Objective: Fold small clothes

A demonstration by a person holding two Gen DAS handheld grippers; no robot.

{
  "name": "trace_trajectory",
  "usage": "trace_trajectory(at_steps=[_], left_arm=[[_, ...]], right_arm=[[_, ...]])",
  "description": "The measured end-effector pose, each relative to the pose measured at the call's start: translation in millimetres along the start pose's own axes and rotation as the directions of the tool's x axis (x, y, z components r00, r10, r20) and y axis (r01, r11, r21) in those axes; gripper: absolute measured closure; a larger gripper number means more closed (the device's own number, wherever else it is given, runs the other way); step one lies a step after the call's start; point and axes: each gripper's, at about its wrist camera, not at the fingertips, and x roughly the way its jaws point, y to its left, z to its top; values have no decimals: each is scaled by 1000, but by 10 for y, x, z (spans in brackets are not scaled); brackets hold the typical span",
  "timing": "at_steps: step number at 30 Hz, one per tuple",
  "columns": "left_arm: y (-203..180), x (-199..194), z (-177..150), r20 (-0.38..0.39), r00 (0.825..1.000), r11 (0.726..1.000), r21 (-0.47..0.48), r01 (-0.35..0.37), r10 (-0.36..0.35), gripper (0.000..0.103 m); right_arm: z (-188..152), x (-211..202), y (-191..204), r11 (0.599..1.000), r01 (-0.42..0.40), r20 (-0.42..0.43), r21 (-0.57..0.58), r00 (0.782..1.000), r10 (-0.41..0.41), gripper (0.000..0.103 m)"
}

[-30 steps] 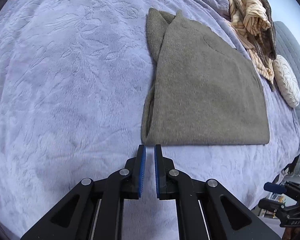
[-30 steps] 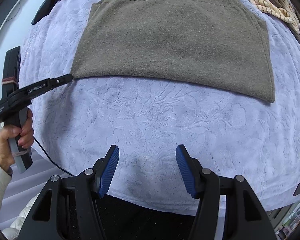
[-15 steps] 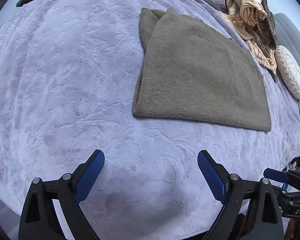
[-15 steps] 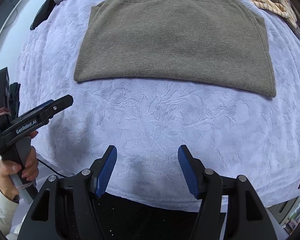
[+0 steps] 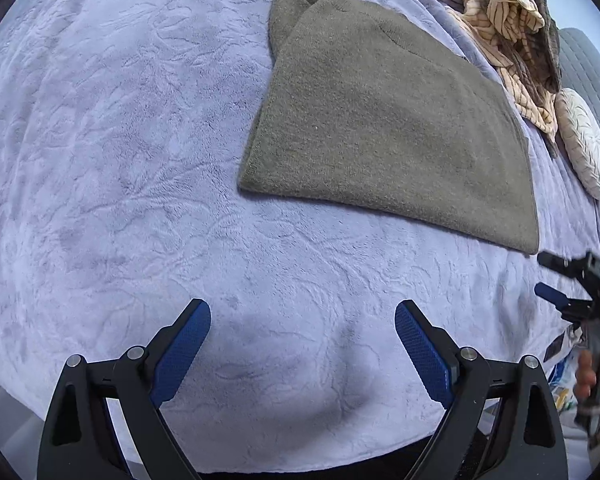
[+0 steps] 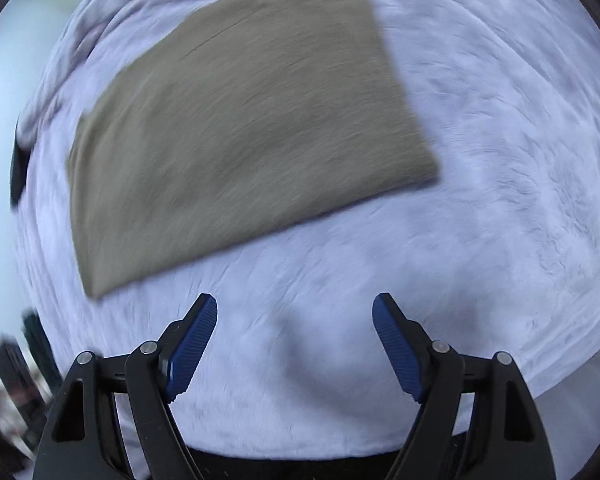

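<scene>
left gripper (image 5: 302, 339): jaws spread wide, nothing between; blue ribbed pads (image 5: 180, 354) on black plastic arms with silver pins; hovering over bare blanket at 6 o'clock, well apart from garment.
right gripper (image 6: 294, 335): jaws released wide, nothing between; same blue ribbed pads (image 6: 396, 354); over blanket at 6 o'clock. Also visible at 3–4 o'clock edge of left wrist view (image 5: 556, 280), held by a hand (image 5: 590, 372).
garment (image 5: 384, 120): olive-brown, fuzzy knit, folded flat into rough trapezoid; doubled layer peaking at 12 o'clock corner; near edge straight. Lies at 12–2 o'clock in left wrist view; at 10–12 o'clock in right wrist view (image 6: 236, 120), motion-blurred there.
blanket (image 5: 100, 160): lavender plush, embossed leafy pattern, covers whole surface under garment.
striped clothes (image 5: 508, 32): cream with dark stripes, crumpled heap at 1–2 o'clock, just beyond garment's far edge.
cushion (image 5: 584, 144): white, oval, ribbed texture, at 2–3 o'clock beside the heap.
</scene>
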Motion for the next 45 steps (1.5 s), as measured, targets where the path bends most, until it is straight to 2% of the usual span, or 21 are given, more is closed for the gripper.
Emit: trace_trajectory(at_steps=[3,5,6,7,8,9,11,14,16,17,19,20,21,23,27,37,39,42,45], left_arm=[[-22,8,-4,-7,1000,1000,-28,-5,4,9],[-44,-6,-5,-2,1000,999,-40,-6,6,9],[-61,-11,1,3,1000,999,-42,-8,8,9],[-91,-10,3,7,1000,999,-42,-10,11,9],[-102,-9,8,8,1000,999,-41,-12,13,9],[-127,6,16,6,1000,999,-40,-15,15,9],[-151,50,23,-9,1000,999,-38,-22,21,9],[-203,88,38,-19,1000,999,-35,-22,22,9],[-230,75,48,-13,1000,999,-31,-15,14,9],[-244,72,53,-10,1000,1000,-28,-10,10,9],[-259,74,64,-10,1000,1000,-20,-4,4,9],[-268,84,70,-12,1000,1000,-15,-3,2,9],[-270,91,75,-13,1000,1000,-11,-3,3,9],[-282,111,92,-16,1000,1000,-7,-1,1,9],[-273,118,113,-16,1000,1000,-7,3,-3,9],[-198,199,134,-45,999,1000,-15,-25,25,9],[-181,247,126,-69,998,1000,-18,-4,3,9],[-150,238,126,-65,997,999,-38,38,-40,9],[-65,191,186,-39,991,988,-98,120,-125,9]], right_arm=[[275,40,-439,978,-77,59,196,996,67,20],[401,113,-672,942,-143,93,304,988,120,20],[443,148,-747,924,-170,102,342,984,143,25],[479,171,-806,906,-200,114,373,979,169,36],[506,173,-829,896,-223,123,384,974,189,66],[532,173,-834,895,-224,119,385,974,192,80],[557,154,-824,911,-202,112,359,978,173,81],[559,179,-862,942,-105,78,318,993,85,81],[517,168,-928,948,-75,71,309,996,55,81],[494,140,-922,952,-66,67,300,997,48,76],[451,76,-840,969,8,40,245,999,-19,56],[422,43,-776,977,55,32,205,997,-63,42],[373,1,-686,984,108,35,145,993,-114,39],[266,-53,-522,987,153,45,48,987,-155,38],[19,-64,-221,986,153,32,-65,988,-151,29],[-379,68,379,970,108,-20,-219,993,-115,25],[-413,84,505,957,123,-13,-262,991,-131,25],[-468,110,647,938,135,-9,-318,989,-146,25],[-506,129,802,928,137,-4,-347,989,-148,25]])
